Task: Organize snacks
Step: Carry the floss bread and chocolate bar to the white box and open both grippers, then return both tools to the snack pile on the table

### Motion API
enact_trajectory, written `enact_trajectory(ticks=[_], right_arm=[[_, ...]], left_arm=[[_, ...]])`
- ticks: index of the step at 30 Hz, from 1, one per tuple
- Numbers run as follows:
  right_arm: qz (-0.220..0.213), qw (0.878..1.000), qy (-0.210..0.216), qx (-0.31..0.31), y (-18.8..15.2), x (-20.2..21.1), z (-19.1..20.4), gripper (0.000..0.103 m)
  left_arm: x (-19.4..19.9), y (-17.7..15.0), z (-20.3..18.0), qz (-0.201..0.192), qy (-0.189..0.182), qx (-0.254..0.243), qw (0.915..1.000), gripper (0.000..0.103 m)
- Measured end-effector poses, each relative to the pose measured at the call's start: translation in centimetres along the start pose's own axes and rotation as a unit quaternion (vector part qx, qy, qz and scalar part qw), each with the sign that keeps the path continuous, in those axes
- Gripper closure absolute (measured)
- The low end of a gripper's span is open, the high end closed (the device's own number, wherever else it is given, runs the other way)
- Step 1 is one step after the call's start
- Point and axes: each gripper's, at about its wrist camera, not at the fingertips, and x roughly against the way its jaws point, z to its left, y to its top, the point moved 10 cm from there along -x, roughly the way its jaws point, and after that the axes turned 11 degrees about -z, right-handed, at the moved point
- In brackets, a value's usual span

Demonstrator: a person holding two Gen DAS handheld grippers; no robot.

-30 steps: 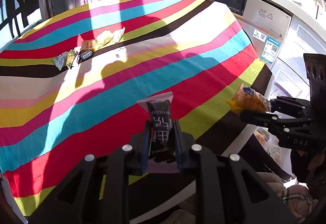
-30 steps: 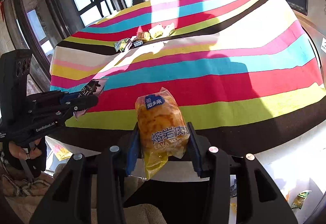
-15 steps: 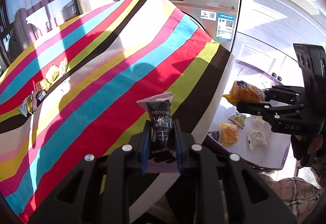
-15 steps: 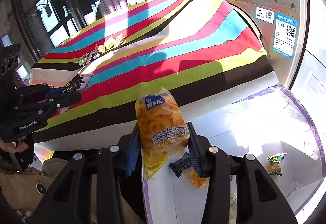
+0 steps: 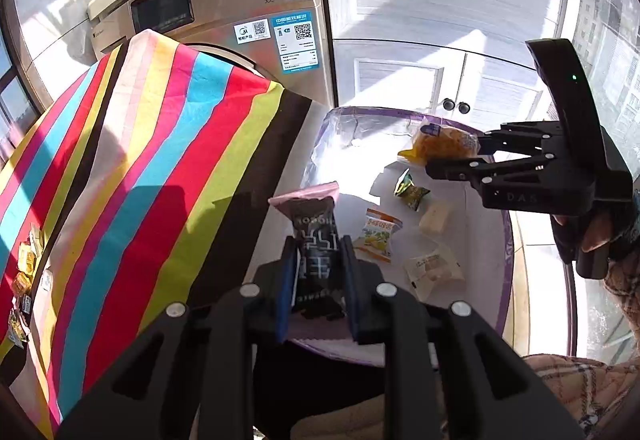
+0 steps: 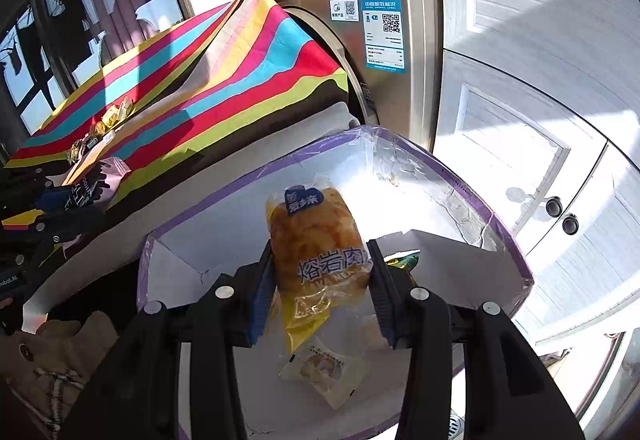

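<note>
My left gripper [image 5: 318,256] is shut on a black snack bar with a pink end [image 5: 314,236], held over the near edge of a white box with purple trim [image 5: 508,240]. My right gripper [image 6: 322,272] is shut on a yellow bread pack with a blue label [image 6: 316,240], held above the same box [image 6: 516,244]; it also shows in the left wrist view [image 5: 440,150]. Several small snack packs [image 5: 378,234] lie on the box floor. More snacks [image 6: 108,120] lie far back on the striped tablecloth [image 5: 140,168].
A washing machine [image 5: 240,28] stands behind the table and box. White cabinet doors with round knobs [image 6: 560,216] are to the right. The person's plaid sleeve [image 5: 580,392] is at the lower right.
Both grippers have swung right, away from the striped table and over the white box, each holding its snack. The box and its contents now fill the middle of both views.
</note>
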Motion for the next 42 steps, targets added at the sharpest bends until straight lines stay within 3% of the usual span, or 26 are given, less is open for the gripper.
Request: enact_trajectory(ticks=[5,7,8,9,10,11,15,17,19,21,23,28,33,35,37,38,39,42], right_arm=[[-0.011,0.999,-0.035,-0.004,0.8,0.3,-2.1,0.059],[-0.017,0.999,-0.039,0.0,1.3,0.4,-2.1,0.058],[-0.025,0.999,-0.042,0.002,1.7,0.5,-2.0,0.055],[-0.034,0.998,-0.054,0.002,2.2,0.6,-2.2,0.046],[-0.046,0.997,-0.068,-0.003,2.8,0.8,-2.5,0.023],[-0.063,0.995,-0.076,-0.009,3.4,1.2,-2.7,0.015],[-0.091,0.992,-0.081,-0.027,5.1,2.0,-3.1,0.015],[-0.09,0.992,-0.083,-0.036,5.3,1.8,-2.9,0.015],[-0.081,0.993,-0.076,-0.046,5.1,1.2,-2.0,0.015],[-0.065,0.995,-0.061,-0.048,4.6,0.2,-0.2,0.015],[-0.04,0.998,-0.035,-0.032,3.9,-1.2,2.8,0.015],[-0.006,0.995,0.045,0.089,3.4,-4.3,14.6,0.015],[0.006,0.977,0.124,0.171,4.2,-7.2,26.8,0.015],[0.017,0.973,0.146,0.179,4.7,-9.0,30.7,0.015],[0.022,0.971,0.157,0.18,5.5,-11.3,33.8,0.015],[0.021,0.97,0.16,0.183,6.0,-12.5,35.2,0.015],[0.018,0.968,0.165,0.19,6.6,-13.7,36.7,0.015],[0.006,0.953,0.193,0.234,8.4,-17.8,41.3,0.015]], left_arm=[[-1.9,1.6,-2.6,0.004,-0.025,-0.036,0.999,0.081],[-2.2,2.1,-3.9,-0.001,-0.053,-0.032,0.9981,0.079],[-2.2,2.2,-4.5,-0.004,-0.072,-0.026,0.997,0.06],[-2.1,2.2,-5.0,-0.01,-0.089,-0.02,0.9958,0.02],[-1.8,2.3,-5.0,-0.022,-0.092,-0.016,0.9953,0.008],[-1.4,2.4,-4.4,-0.037,-0.081,-0.016,0.9959,0.004],[0.1,1.4,1.9,-0.047,0.014,-0.007,0.9988,0.004],[1.3,0.3,7.1,-0.049,0.071,0.023,0.996,0.004],[2.7,-2.1,13.0,-0.044,0.127,0.076,0.988,0.004],[4.6,-5.4,19.0,-0.033,0.184,0.142,0.9721,0.004],[7.2,-9.7,24.7,-0.022,0.238,0.214,0.9471,0.004],[14.1,-20.5,34.9,-0.009,0.343,0.355,0.8696,0.002],[18.5,-27.7,40.2,-0.025,0.379,0.471,0.7965,0.002],[19.2,-29.1,41.2,-0.046,0.364,0.525,0.7677,0.002],[20.1,-28.8,41.5,-0.086,0.366,0.541,0.7526,0.002],[20.1,-28.8,41.1,-0.091,0.364,0.542,0.7517,0.002],[19.9,-28.6,40.8,-0.091,0.359,0.54,0.7557,0.002],[19.2,-27.2,40.0,-0.098,0.348,0.513,0.7789,0.002]])
